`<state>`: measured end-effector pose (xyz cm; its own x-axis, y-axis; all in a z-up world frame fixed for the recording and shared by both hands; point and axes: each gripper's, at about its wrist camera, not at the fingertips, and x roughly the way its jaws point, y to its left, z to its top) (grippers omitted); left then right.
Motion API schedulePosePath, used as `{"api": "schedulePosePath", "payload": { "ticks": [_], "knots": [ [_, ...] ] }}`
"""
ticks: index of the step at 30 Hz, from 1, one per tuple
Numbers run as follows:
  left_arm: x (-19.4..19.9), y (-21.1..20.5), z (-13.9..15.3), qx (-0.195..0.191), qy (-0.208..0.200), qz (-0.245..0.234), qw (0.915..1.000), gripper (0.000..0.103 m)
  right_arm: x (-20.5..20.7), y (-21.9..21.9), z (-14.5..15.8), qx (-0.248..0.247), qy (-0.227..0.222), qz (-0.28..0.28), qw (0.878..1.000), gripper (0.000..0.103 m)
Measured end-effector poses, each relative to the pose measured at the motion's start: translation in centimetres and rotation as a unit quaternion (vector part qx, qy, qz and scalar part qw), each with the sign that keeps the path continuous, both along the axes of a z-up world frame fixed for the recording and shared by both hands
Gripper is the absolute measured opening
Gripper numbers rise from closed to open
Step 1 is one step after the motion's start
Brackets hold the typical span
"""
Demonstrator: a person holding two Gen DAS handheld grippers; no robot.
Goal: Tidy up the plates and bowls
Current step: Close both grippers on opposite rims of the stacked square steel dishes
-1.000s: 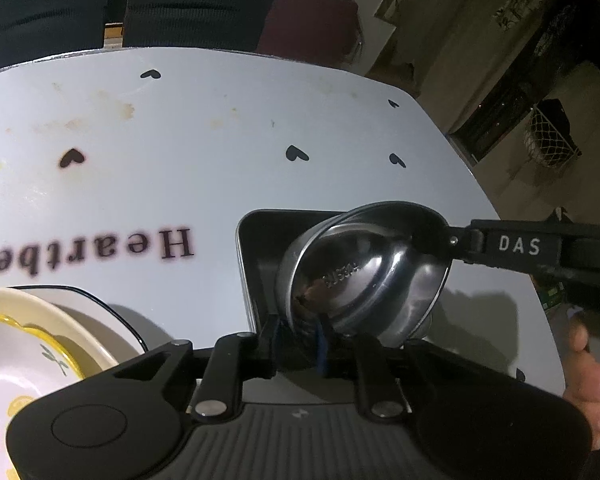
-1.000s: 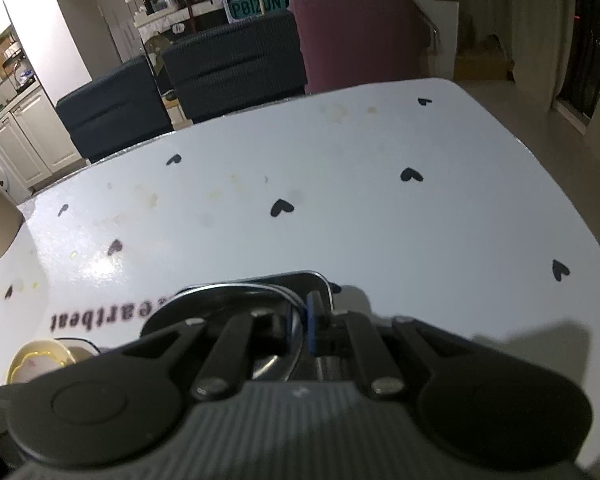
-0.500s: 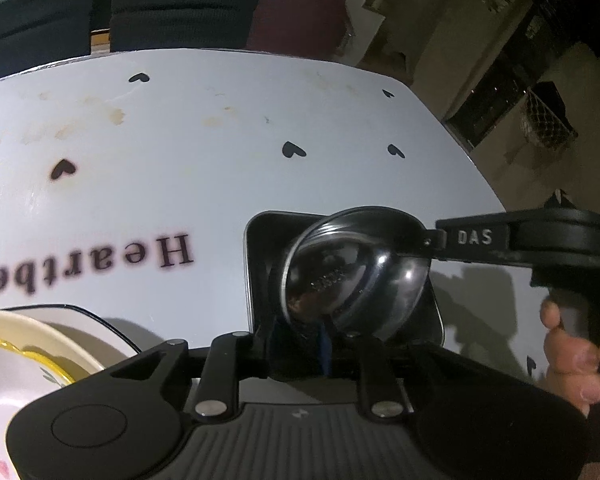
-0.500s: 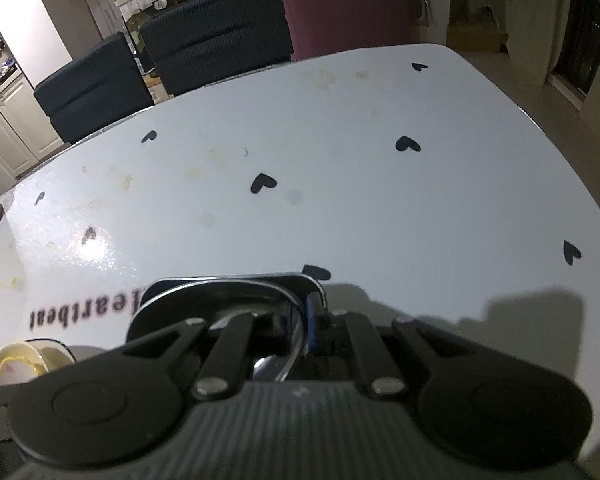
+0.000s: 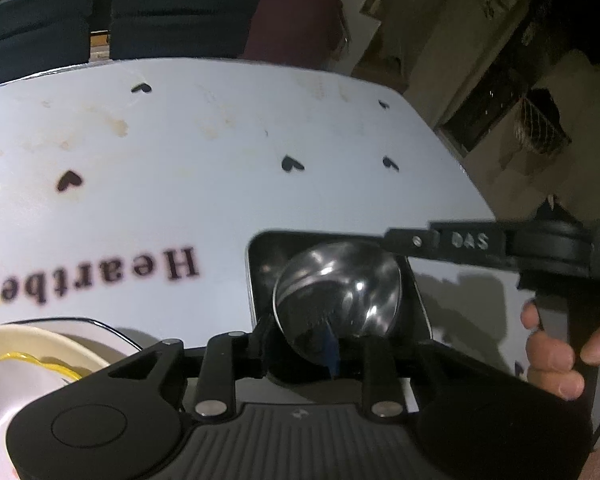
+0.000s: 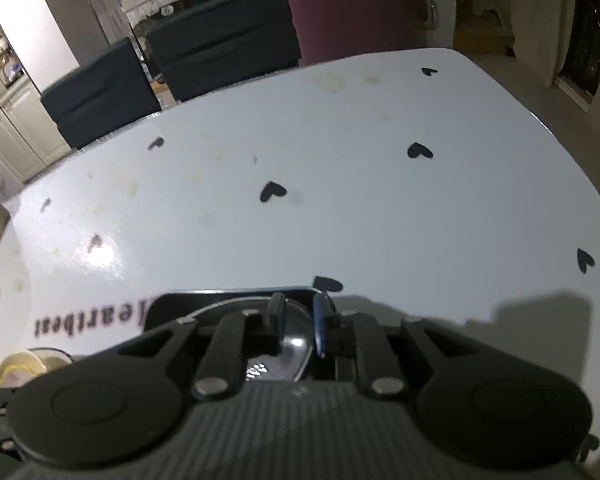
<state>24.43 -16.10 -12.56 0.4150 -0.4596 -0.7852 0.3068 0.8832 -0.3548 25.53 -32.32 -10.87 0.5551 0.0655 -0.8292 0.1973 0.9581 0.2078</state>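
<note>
Resting in a dark rectangular tray at lower centre of the left wrist view, a steel bowl sits tilted, its shiny inside turned toward the camera. The left gripper reaches its near rim from the bottom edge; its jaws have just been opening, with the rim between them, and whether the pads press on it cannot be told. The right gripper enters the left view from the right edge, a hand wrapped round its handle. In the right wrist view its jaws have just been opening and stand apart over the bowl's far rim, the blue pad just beside the metal without pressing it. The white table, printed with black hearts, fills the middle of both frames. A cream dish with a yellow edge lies at lower left, well apart from the tray.
</note>
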Motion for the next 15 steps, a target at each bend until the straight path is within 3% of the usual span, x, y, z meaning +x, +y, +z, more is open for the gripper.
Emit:
{"api": "schedulePosePath", "payload": {
  "ticks": [7, 15],
  "knots": [
    [1.1, 1.5, 0.9, -0.018, -0.014, 0.032, 0.9992, 0.029, -1.6, -1.0, 1.6, 0.006, -0.019, 0.002, 1.0, 0.019],
    [2.8, 2.1, 0.1, -0.005, -0.015, 0.062, 0.998, 0.029, -2.8, -2.0, 0.5, -0.001, 0.021, 0.02, 1.0, 0.019]
  ]
}}
